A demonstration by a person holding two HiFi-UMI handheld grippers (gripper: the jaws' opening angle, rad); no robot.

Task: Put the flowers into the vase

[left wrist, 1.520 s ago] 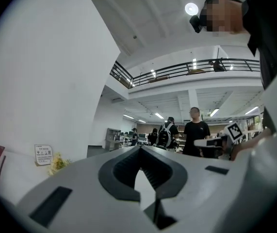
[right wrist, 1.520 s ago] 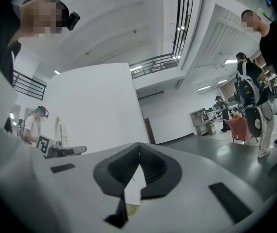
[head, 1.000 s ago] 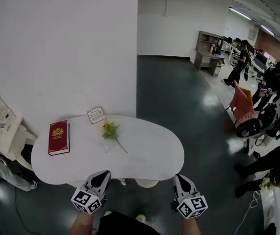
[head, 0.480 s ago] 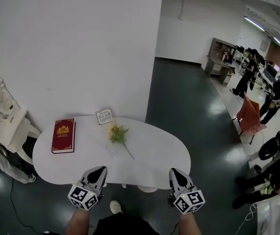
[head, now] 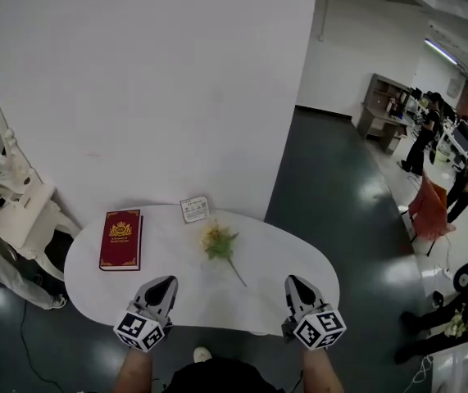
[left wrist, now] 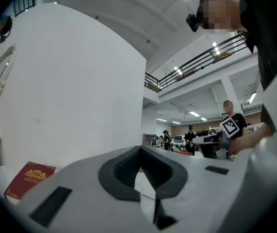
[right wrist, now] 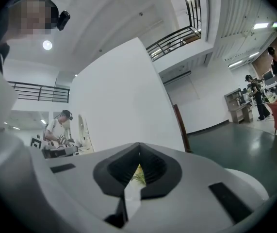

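Task not started as far as the frames show. Flowers (head: 220,243), a yellow-and-green sprig, lie flat on the white oval bench (head: 299,260) at lower centre of the head view, with the thin stem trailing toward lower right. No vase can be made out for certain on the bench; if a clear one stands there, it does not show. Left gripper (head: 161,286) at the bench's near edge, lower left: jaws pressed together, nothing between them. Right gripper (head: 297,286), lower right: jaws likewise closed and empty, with the sprig visible beyond them in the right gripper view. Both grippers are apart from the flowers. Red book (head: 120,240) and small card (head: 194,209) sit further left. Left to do: locate the vase, pick up the stem and insert it.
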